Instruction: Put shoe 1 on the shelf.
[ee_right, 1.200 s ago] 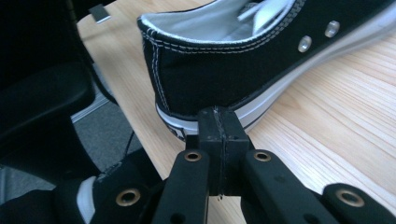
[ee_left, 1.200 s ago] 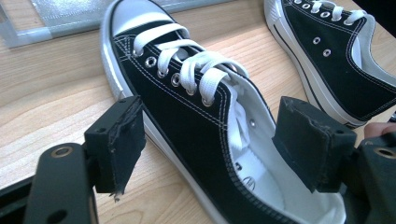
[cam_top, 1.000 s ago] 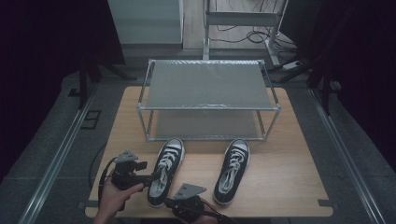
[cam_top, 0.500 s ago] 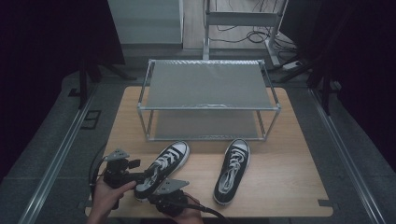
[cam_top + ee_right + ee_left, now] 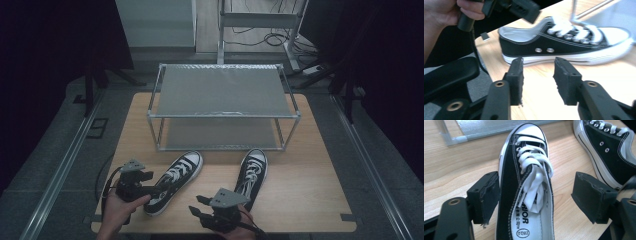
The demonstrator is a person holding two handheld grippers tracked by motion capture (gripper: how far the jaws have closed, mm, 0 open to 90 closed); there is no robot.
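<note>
While both hands worked at the near edge of the table (image 5: 320,165), the left tongs (image 5: 159,191) sat at the near left with their jaws set either side of the heel end of the left shoe (image 5: 175,181). In the left gripper view that shoe (image 5: 526,192), black canvas with white laces and a white toe cap, ran between the two black pads: one pad lay against its side, the other stood clear of it with bare wood between. Those jaws had just been opening, so they were loose around the shoe and did not clamp it. The shoe lay on the table, toe pointing far and slightly right, towards the shelf rack (image 5: 222,107).

The right tongs (image 5: 199,209) were at the near middle, just right of that shoe's heel, part open with nothing between the pads; their jaws had also just been opening. In the right gripper view the tongs (image 5: 537,75) looked across wood at the shoe's side (image 5: 564,47), near it but apart from it.

The right shoe (image 5: 251,175) lay on the table to the right, toe towards the rack, with the right hand (image 5: 240,231) just near its heel.
</note>
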